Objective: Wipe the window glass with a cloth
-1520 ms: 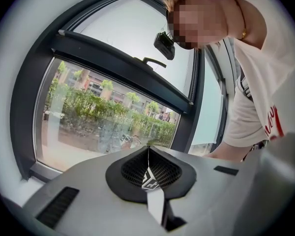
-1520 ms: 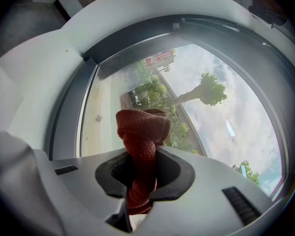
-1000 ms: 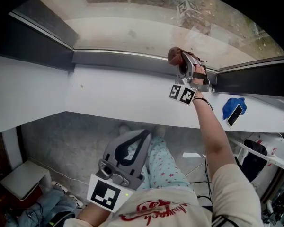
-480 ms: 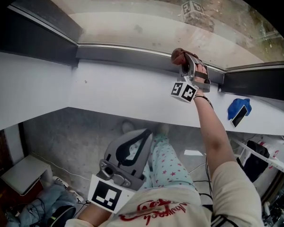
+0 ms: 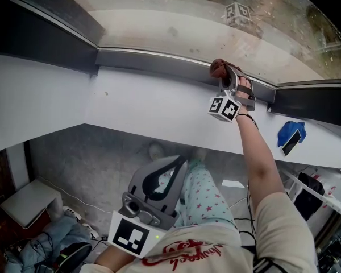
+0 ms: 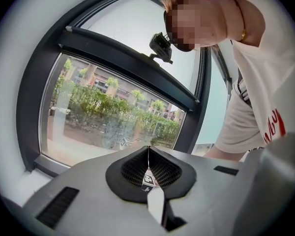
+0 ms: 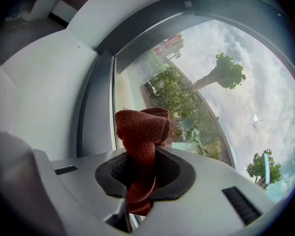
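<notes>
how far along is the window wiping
Done: the red cloth is clamped in the right tool. In hand: that tool holds it at the lower edge of the window glass. Left: the pane looks speckled, so most of the wiping appears to remain. The left tool is shut and empty, held low.

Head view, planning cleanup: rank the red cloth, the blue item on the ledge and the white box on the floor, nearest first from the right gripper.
1. red cloth: in the right gripper claw.
2. blue item: on the ledge, to its right.
3. white box: low down, far lower left.
</notes>
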Demonstrator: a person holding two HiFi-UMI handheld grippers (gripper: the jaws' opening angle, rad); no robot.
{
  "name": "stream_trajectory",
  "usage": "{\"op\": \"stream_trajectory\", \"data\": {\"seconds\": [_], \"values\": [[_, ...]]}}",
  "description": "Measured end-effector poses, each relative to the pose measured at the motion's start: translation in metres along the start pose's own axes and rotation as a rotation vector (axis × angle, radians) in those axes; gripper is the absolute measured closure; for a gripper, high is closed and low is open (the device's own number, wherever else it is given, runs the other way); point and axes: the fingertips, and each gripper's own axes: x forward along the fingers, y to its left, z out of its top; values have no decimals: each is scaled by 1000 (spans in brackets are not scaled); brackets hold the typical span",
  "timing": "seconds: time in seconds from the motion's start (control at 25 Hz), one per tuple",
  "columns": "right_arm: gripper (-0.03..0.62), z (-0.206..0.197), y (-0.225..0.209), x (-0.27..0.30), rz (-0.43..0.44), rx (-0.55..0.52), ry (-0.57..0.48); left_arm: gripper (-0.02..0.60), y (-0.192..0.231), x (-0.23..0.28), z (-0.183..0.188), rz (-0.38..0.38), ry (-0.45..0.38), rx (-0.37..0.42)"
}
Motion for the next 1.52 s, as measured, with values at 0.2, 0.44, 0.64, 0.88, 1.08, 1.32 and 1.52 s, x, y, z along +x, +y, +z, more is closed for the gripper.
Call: {"op": "stream_trajectory", "data": {"seconds": [0.2, 0.44, 0.64, 0.88, 1.08, 1.32, 1.52], "values": [[528, -5, 11, 7, 21, -18, 9, 560, 0, -3, -3, 19, -5, 2], [525, -33, 50, 23, 197, -56, 117, 560, 6, -3, -9, 43, -1, -10], [519, -38, 53, 28, 164, -34, 122, 560, 14, -7, -17, 67, 9, -21], [517, -36, 60, 28, 240, 2, 164, 560, 17, -8, -17, 69, 2, -31], [519, -3, 6, -28, 123, 270, 95, 560, 2, -12, 15, 17, -50, -12], [519, 101, -154, -139, -198, 347, -137, 560, 1, -37, 49, -71, -74, 24], [519, 190, -273, -213, -565, 154, -259, 560, 5, -55, 60, -163, -84, 51]]}}
